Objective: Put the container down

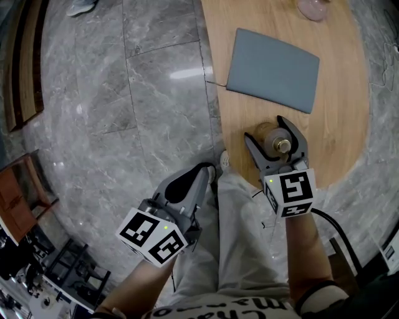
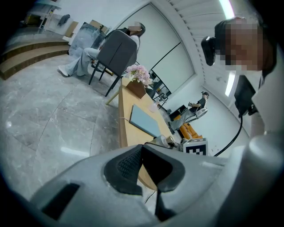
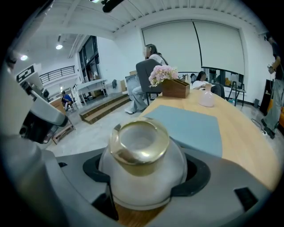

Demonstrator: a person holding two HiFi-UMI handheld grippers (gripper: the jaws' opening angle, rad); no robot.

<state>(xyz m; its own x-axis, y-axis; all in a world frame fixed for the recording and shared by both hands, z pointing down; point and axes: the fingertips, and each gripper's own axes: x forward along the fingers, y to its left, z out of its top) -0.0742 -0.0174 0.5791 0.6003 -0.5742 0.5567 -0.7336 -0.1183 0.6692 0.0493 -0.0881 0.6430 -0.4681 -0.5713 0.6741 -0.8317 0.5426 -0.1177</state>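
The container point(image 1: 272, 138) is a round frosted-glass jar with a gold rim point(image 3: 140, 144). It stands upright near the front edge of the wooden table point(image 1: 340, 134). My right gripper point(image 1: 265, 128) reaches over that edge and is shut on the container, with a dark pad against each side of its belly point(image 3: 144, 177). My left gripper point(image 1: 208, 171) hangs low over the grey stone floor beside the person's leg. It is shut with nothing in it, and its fingertips meet in the left gripper view point(image 2: 143, 149).
A grey-blue mat point(image 1: 273, 70) lies on the table just beyond the container. A pink vase point(image 1: 312, 7) stands at the far end, and a flower box point(image 3: 171, 85) behind it. A person sits in a grey chair point(image 2: 116, 51) past the table. Shelving point(image 1: 68, 268) stands at lower left.
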